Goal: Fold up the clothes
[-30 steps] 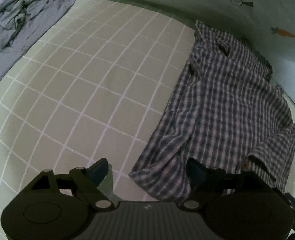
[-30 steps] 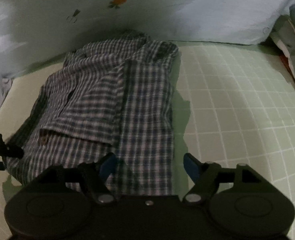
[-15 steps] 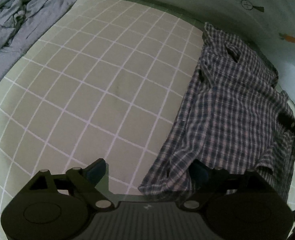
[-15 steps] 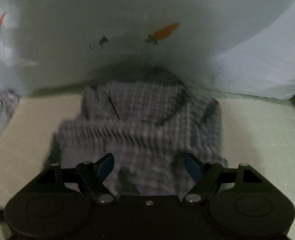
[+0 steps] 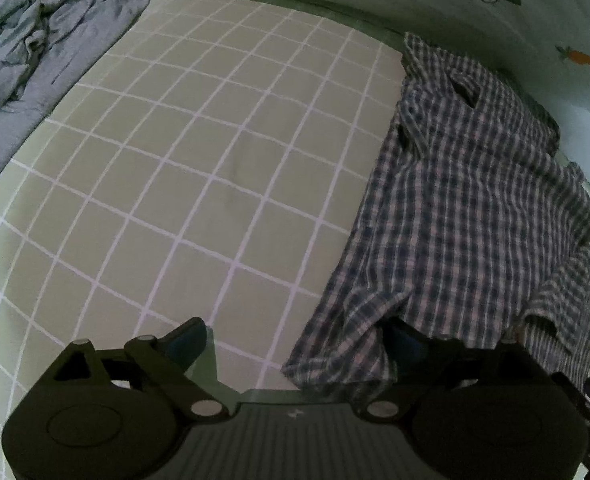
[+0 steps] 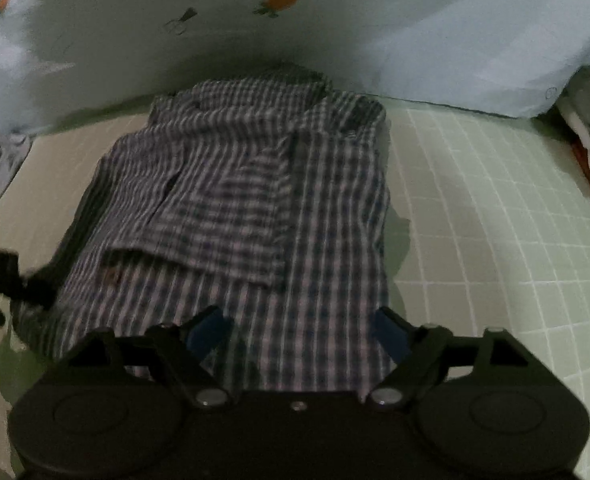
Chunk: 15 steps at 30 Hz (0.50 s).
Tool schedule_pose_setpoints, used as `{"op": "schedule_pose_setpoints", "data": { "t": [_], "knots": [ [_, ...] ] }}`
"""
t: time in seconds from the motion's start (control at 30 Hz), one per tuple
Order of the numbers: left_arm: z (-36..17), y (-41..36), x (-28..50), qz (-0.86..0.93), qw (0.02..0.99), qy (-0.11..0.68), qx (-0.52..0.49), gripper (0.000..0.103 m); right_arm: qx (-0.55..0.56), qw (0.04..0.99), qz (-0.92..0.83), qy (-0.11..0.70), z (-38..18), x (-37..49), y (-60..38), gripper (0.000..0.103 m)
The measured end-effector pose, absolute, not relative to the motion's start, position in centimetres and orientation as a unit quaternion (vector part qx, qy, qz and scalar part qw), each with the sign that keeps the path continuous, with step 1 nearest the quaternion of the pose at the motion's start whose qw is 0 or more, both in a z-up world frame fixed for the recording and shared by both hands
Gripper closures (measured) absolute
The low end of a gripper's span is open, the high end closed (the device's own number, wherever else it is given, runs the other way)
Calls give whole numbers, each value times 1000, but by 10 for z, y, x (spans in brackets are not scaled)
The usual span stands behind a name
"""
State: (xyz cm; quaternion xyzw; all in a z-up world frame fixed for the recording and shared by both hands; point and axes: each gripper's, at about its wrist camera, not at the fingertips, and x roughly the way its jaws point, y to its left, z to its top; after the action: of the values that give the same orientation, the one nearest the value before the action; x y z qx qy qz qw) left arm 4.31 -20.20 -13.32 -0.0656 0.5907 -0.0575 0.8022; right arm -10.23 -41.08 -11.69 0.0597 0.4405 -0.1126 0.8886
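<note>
Here the plaid shirt lies on the grid-patterned bed, against the carrot-print bedding at its far side. Judged from its lie, folding is partly done: both sides are turned inward and a sleeve is laid across the front, giving a long narrow panel. The lengthwise fold of hem toward collar appears to remain. A crumpled grey garment waits unfolded, well apart. The left claw is spreading wider, its right finger tucked under the shirt's near corner without pinching it. The right claw is likewise opening above the hem, gripping nothing.
</note>
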Motion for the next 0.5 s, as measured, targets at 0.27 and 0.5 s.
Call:
{"op": "schedule_pose_setpoints", "data": {
  "t": [0.27,0.5],
  "knots": [
    [-135,-198,42,-61,799,594,-70,7,10,896,-83,435,-129,-70,-397,15],
    [-137,-196,49,-56,795,599,-73,5,-15,914,-104,391,-121,-16,-402,15]
  ]
}}
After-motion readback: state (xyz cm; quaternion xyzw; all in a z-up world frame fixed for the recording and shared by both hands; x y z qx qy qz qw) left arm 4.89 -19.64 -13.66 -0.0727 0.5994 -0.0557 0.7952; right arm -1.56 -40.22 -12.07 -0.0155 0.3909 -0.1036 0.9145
